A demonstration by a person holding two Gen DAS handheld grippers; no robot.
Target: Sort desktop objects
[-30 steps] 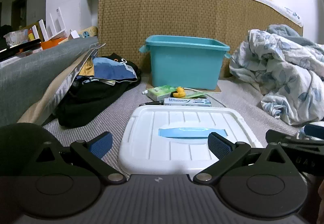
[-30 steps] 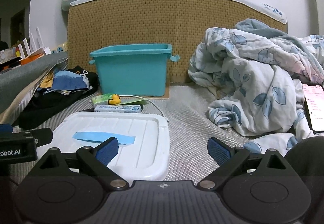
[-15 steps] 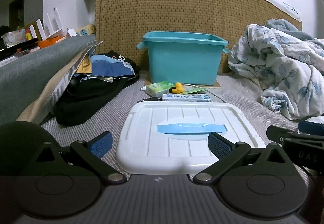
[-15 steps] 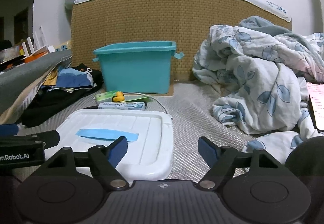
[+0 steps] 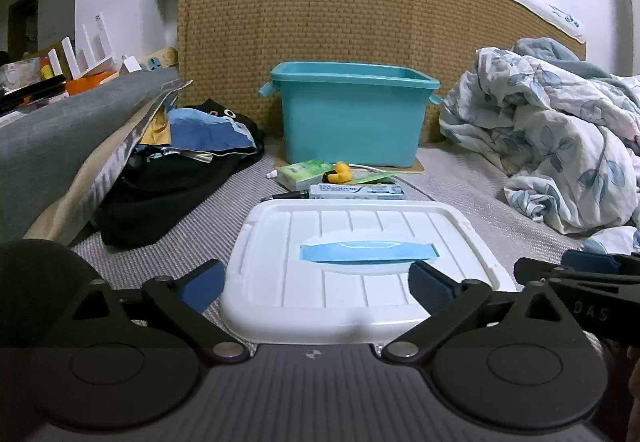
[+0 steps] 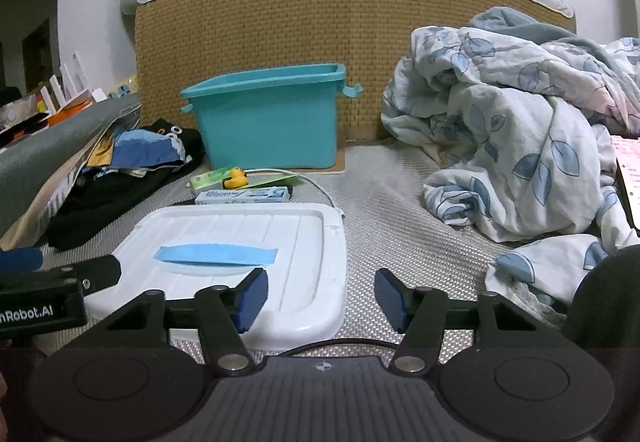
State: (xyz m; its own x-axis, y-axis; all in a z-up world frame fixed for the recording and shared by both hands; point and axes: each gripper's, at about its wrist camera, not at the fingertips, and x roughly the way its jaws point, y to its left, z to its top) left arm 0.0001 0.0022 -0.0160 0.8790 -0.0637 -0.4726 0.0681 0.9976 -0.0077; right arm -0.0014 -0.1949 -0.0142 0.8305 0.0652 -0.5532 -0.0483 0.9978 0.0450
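Observation:
A white lid (image 5: 360, 266) with a blue handle (image 5: 368, 251) lies flat on the grey mat; it also shows in the right wrist view (image 6: 240, 254). Behind it lie a toothpaste box (image 5: 356, 191), a small yellow duck (image 5: 339, 173), a green packet (image 5: 306, 172) and a black pen (image 5: 286, 196). The teal bin (image 5: 352, 114) stands open at the back. My left gripper (image 5: 316, 284) is open and empty, over the lid's near edge. My right gripper (image 6: 318, 298) is open and empty, its jaws partly closed in, at the lid's right front corner.
A pile of dark clothes (image 5: 180, 178) and a grey cushion (image 5: 60, 130) lie on the left. A crumpled leaf-print duvet (image 6: 512, 130) fills the right. A woven headboard (image 5: 360, 22) stands behind the bin. A white cable (image 6: 316, 186) runs past the lid.
My right gripper's jaws have narrowed and it has shifted left toward the lid's corner. My left gripper has moved slightly forward, still wide open.

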